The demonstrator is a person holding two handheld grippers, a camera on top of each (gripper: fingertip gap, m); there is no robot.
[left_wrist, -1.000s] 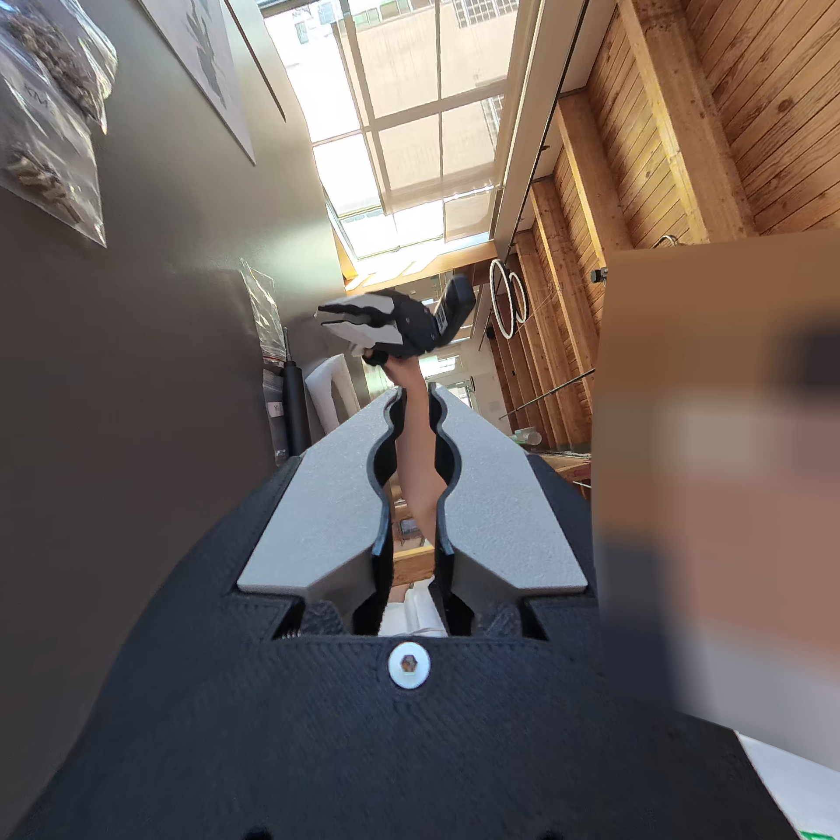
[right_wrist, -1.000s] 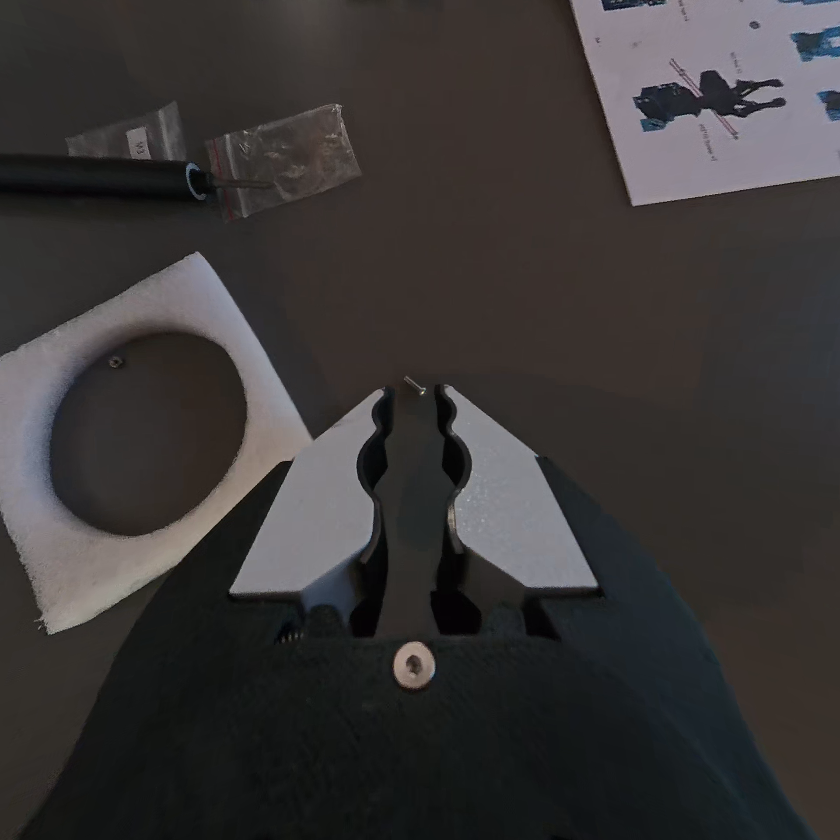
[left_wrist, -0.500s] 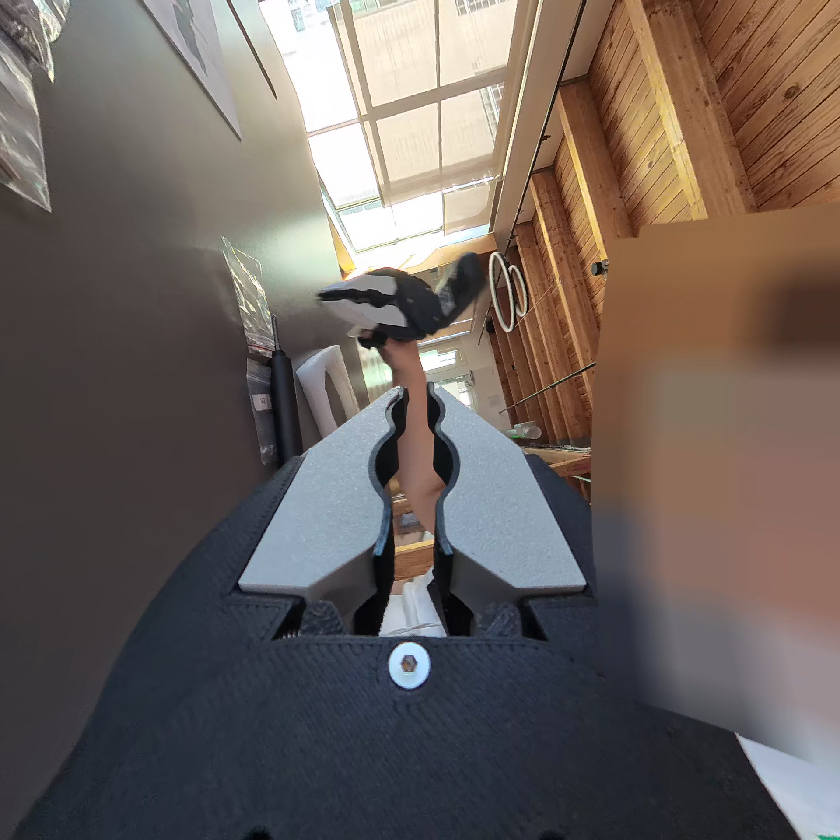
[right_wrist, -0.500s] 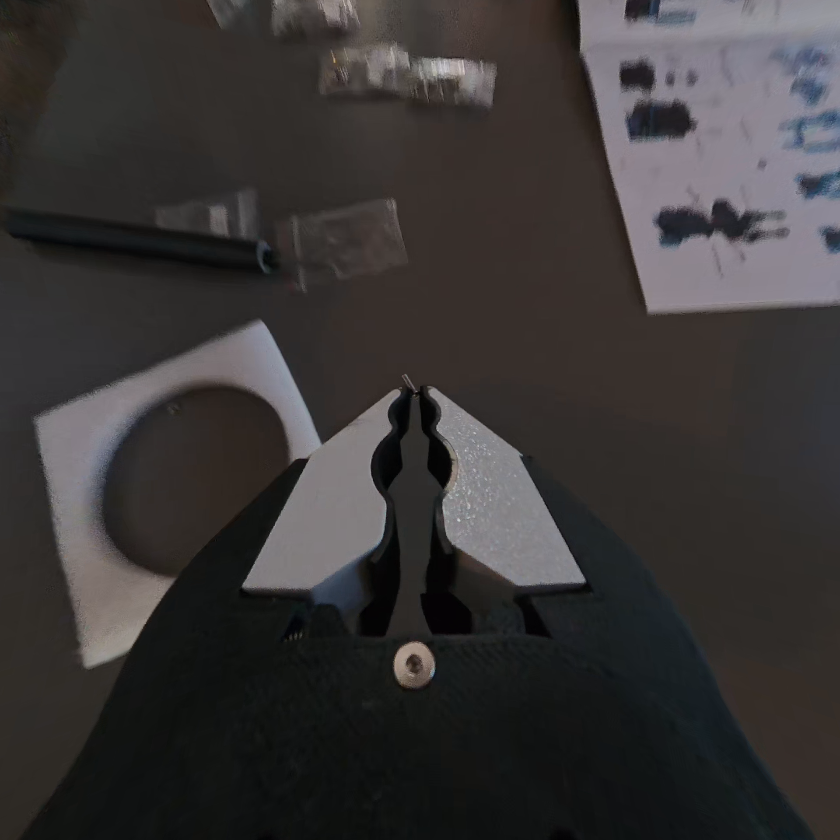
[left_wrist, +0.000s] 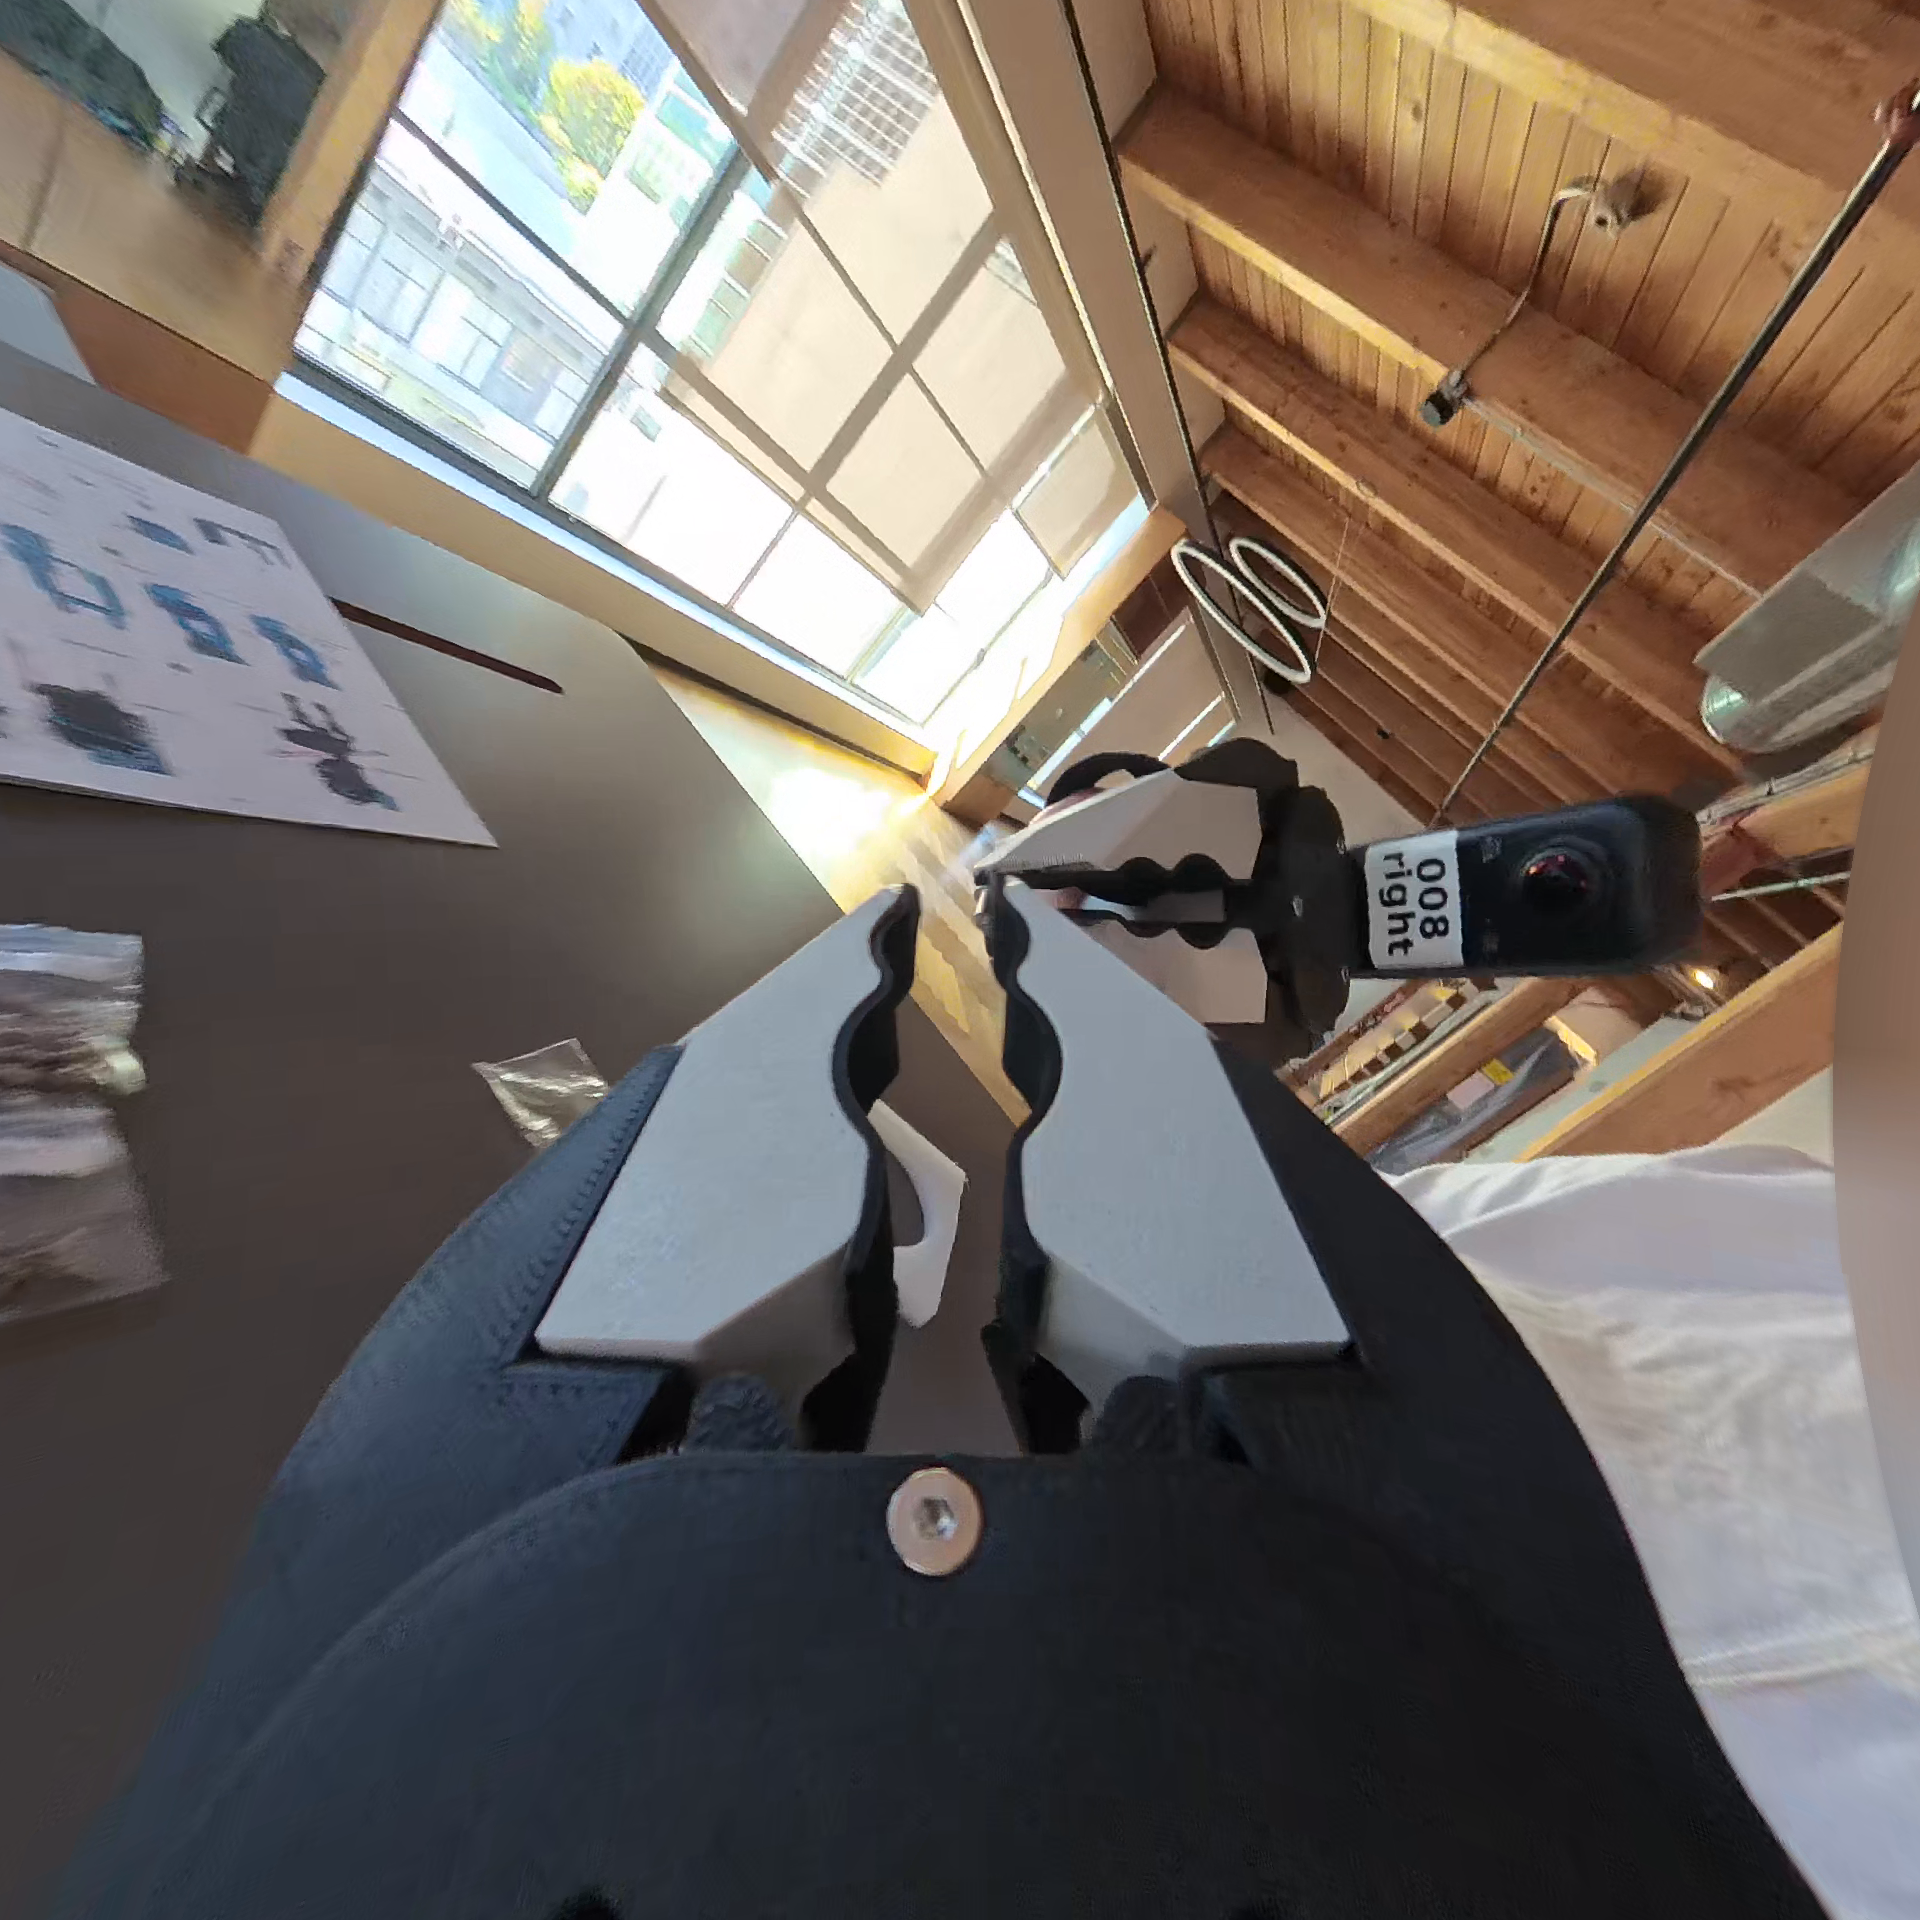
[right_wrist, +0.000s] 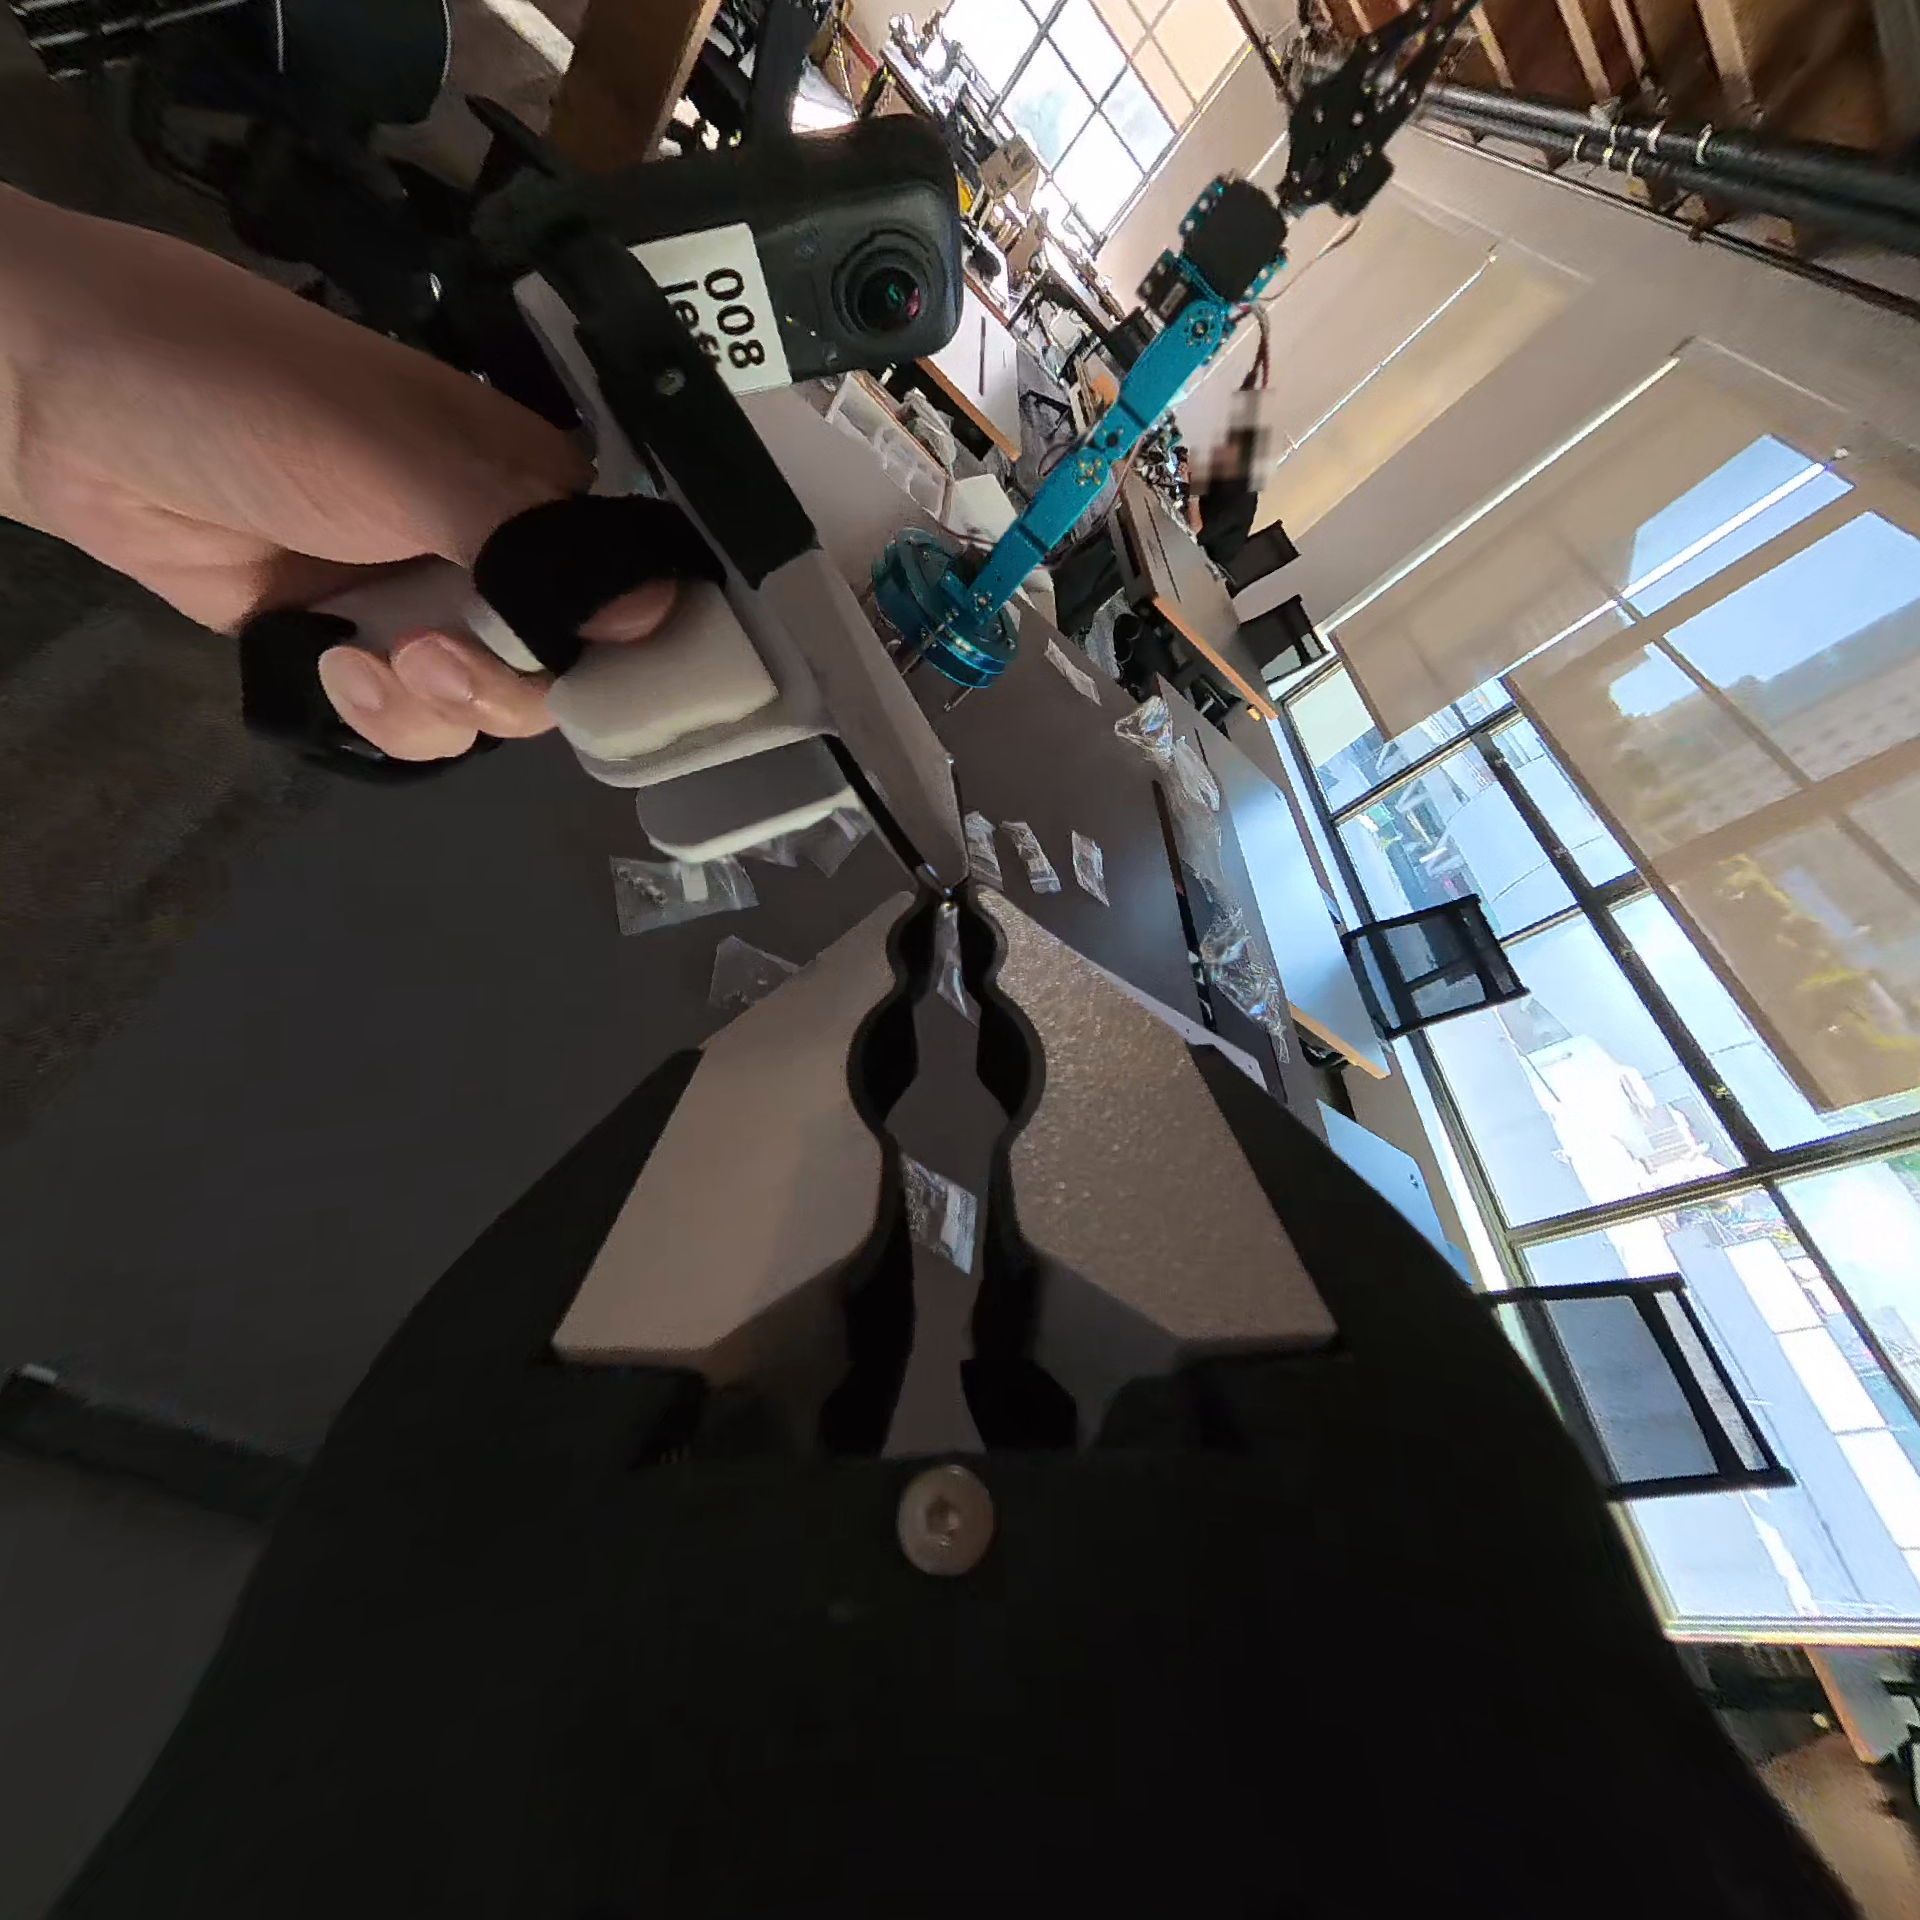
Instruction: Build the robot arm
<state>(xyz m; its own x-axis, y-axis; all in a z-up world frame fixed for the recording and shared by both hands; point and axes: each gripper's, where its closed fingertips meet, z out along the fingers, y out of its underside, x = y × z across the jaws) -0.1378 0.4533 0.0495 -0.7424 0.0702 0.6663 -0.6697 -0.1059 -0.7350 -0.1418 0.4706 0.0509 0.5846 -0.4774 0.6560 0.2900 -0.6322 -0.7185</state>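
Observation:
My right gripper (right_wrist: 945, 902) is shut on a small metal screw (right_wrist: 948, 906) pinched at its very tips, and it is held up off the dark table. My left gripper (left_wrist: 954, 899) is open by a narrow gap and holds nothing. The two grippers point at each other, tip to tip. In the left wrist view the right gripper (left_wrist: 1003, 868) comes in from the right, its tips just beside my left fingertips (left_wrist: 1003, 914). In the right wrist view the left gripper (right_wrist: 930, 862) slants down from the upper left in a person's hand (right_wrist: 260, 447), its tip right at the screw.
The dark table (left_wrist: 312, 1039) lies below, with a printed sheet (left_wrist: 156, 665), clear plastic bags of parts (left_wrist: 62, 1039), a small bag (left_wrist: 540, 1081) and a white foam piece (left_wrist: 925, 1205). A blue robot arm (right_wrist: 1049, 499) stands farther back. More small bags (right_wrist: 675, 894) lie on the table.
The right gripper shut on the screw on the table, lifted it and swung up. Both grippers turned to face each other and now meet tip to tip.

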